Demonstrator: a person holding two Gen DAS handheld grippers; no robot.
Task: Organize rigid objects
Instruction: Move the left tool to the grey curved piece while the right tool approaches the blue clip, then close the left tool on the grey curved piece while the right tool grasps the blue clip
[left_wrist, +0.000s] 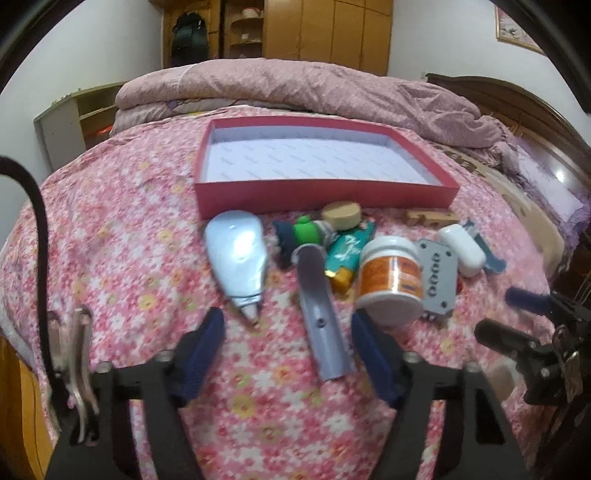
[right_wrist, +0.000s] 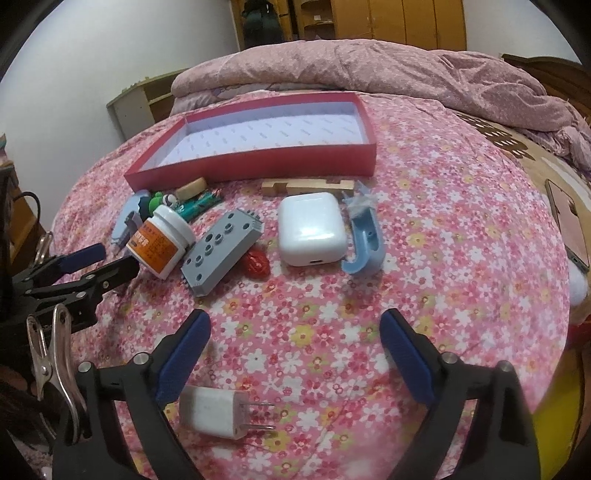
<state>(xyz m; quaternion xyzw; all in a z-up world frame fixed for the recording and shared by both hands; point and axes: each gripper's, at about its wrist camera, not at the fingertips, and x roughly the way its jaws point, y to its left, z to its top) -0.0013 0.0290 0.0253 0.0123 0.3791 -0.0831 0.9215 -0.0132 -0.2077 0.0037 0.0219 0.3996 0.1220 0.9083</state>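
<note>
A red box (left_wrist: 325, 192) with a white lining lies open and empty on the flowered bedspread; it also shows in the right wrist view (right_wrist: 258, 166). In front of it lie small objects: a pale blue bottle (left_wrist: 238, 254), a grey-lilac curved piece (left_wrist: 321, 314), a white jar with an orange label (left_wrist: 391, 280) (right_wrist: 160, 243), a grey block with holes (left_wrist: 437, 280) (right_wrist: 221, 251), a white earbud case (right_wrist: 312, 227), a blue hook (right_wrist: 364, 243) and a white charger plug (right_wrist: 218, 410). My left gripper (left_wrist: 288, 336) is open around the curved piece's near end. My right gripper (right_wrist: 295, 339) is open and empty.
A folded pink quilt (left_wrist: 295, 88) lies behind the box. A wooden piece (right_wrist: 295, 186), a cork disc (left_wrist: 341, 216), a green tube (left_wrist: 349, 251) and a red item (right_wrist: 256, 264) lie among the objects. A phone (right_wrist: 567, 221) lies at right. Wardrobes stand behind.
</note>
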